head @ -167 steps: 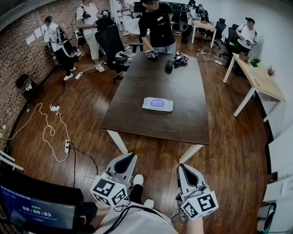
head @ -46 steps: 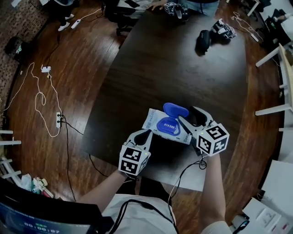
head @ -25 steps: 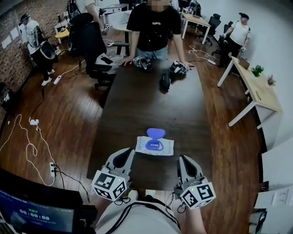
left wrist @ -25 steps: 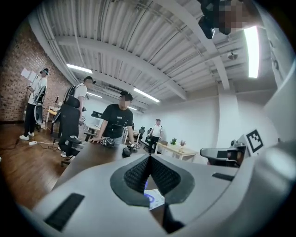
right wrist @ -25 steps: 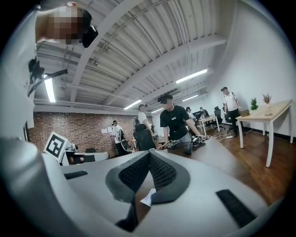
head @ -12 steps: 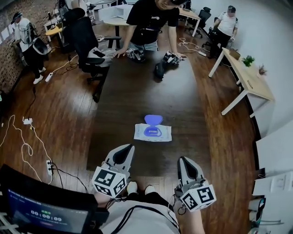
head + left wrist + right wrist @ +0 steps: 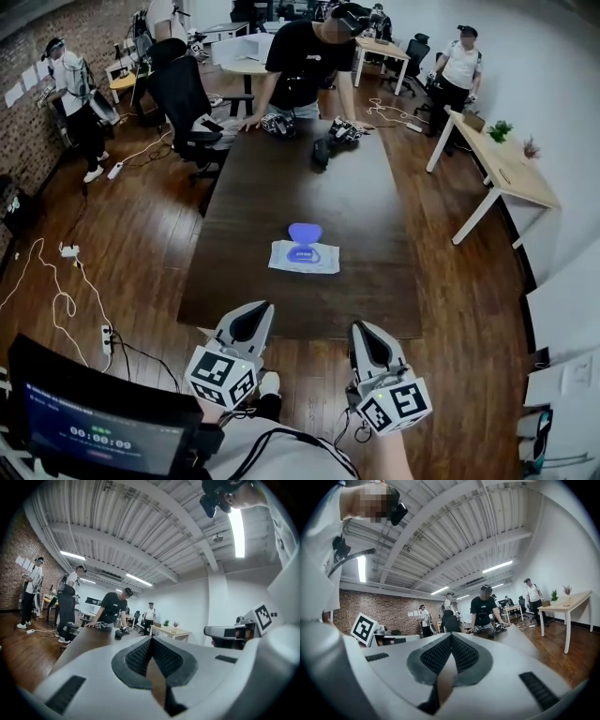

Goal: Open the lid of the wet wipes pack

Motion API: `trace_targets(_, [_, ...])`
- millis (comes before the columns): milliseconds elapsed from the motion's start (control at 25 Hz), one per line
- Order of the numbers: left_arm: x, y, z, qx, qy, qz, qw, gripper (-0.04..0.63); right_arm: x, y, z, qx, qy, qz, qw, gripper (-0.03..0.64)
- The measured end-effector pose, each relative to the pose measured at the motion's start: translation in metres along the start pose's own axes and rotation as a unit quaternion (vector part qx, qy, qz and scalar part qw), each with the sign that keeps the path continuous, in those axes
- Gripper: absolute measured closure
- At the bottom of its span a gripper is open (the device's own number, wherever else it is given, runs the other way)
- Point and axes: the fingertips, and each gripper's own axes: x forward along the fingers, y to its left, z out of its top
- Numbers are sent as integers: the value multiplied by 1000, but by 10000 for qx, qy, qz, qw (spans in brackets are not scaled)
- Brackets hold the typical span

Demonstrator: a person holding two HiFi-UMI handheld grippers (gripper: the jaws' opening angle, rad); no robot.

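Head view shows the wet wipes pack (image 7: 302, 260) lying flat on the dark table (image 7: 375, 206), toward its near end and about midway between the long edges. The blue lid (image 7: 305, 232) is raised on the pack's far side, so the opening is judged to be done.

The pack is touched by nothing. The left gripper (image 7: 254, 309) and the right gripper (image 7: 360, 330) are held level just off the table's near edge, well apart from the pack. In each gripper view the ribbed jaws are seen pressed together with nothing between them.

What remains is judged to be a clean finish. Both grippers are best kept clear of the table's edge, so that the light pack is not nudged and the hinged lid is not knocked shut. Should the lid sag, the pack's near edge could be pinned by one gripper while the lid is pushed further back by the other.

At the table's far end a person in a black shirt (image 7: 305, 56) is seen leaning over it.
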Motion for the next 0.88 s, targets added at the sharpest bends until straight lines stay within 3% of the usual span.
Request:
trace_targets(200, [-50,-77,-34,28,103,119,9999,595,-80,21,-25,55,107,156,9998,608])
trace_targets(360, [-98,-124,-51,-161,176,195,9995,595,-134,38,-37,152,196,166,9996,609])
trace_targets(520, [-137,-140,-42,-99,112,353,9993,595,-170,59,-27,136,124,260,9995,609])
trace_targets(720, [-183,-152,-2,-43,-25,383,9993,594,-202,104,11,70,34,345,9994,608])
trace_targets(880, [-193,-143,-7,-12,-93,306,9995,595,-201,117,4,13,-55,265,9996,608])
